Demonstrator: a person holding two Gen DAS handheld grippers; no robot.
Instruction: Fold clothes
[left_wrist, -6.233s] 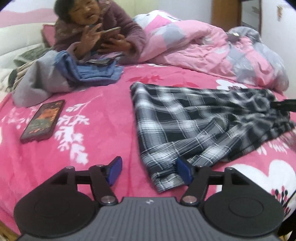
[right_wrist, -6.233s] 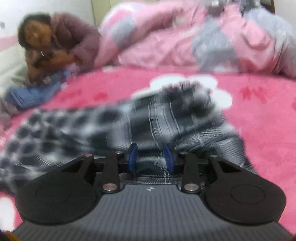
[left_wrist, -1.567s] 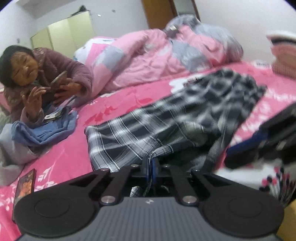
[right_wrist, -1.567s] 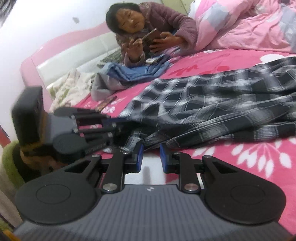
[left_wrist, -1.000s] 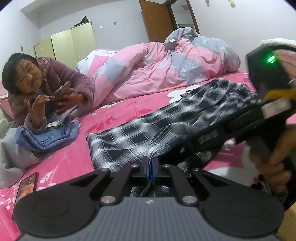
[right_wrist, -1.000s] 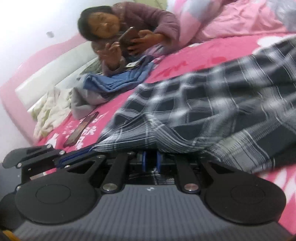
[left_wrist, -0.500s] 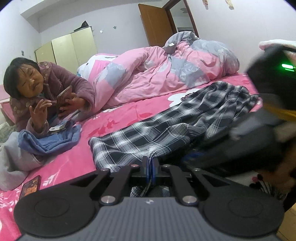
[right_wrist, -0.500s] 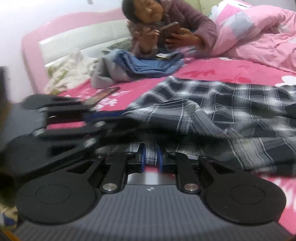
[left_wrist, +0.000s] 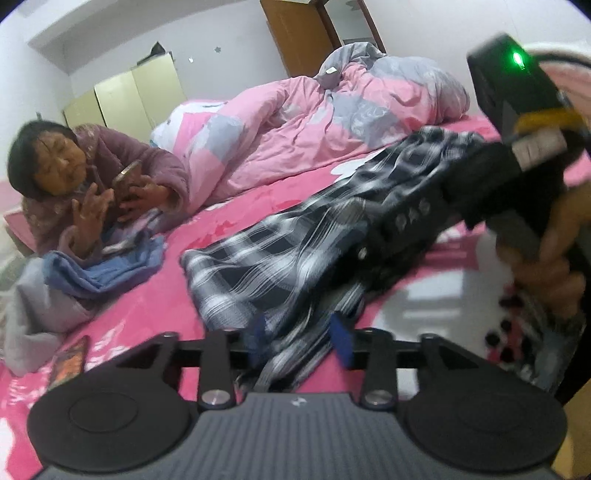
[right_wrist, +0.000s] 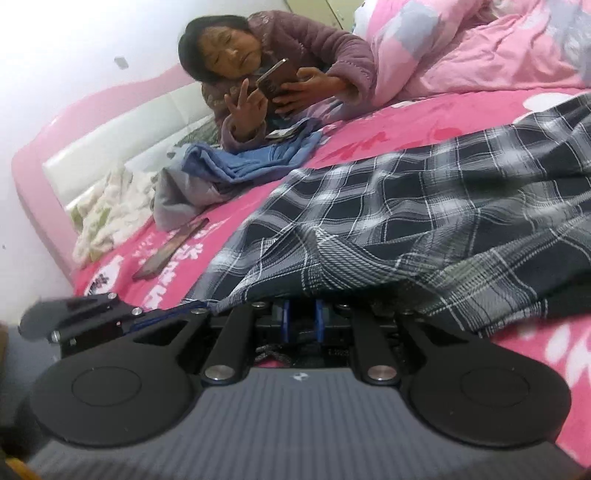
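Here, soft plaid trousers (left_wrist: 295, 251) are spread, rumpled, across the fuzzy pink bed (left_wrist: 155, 295). The left claw (left_wrist: 301, 341) is held apart around the hem; the right claw (right_wrist: 302, 320) is pinched on checked cloth.

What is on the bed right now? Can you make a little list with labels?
bed cover: pink
clothes being folded: checked trousers, spread out
left gripper: open, cloth between its fingers
right gripper: nearly closed under the cloth edge; grip unclear
other clothes: blue heap
phone: lying flat
person: leaning, holding another phone
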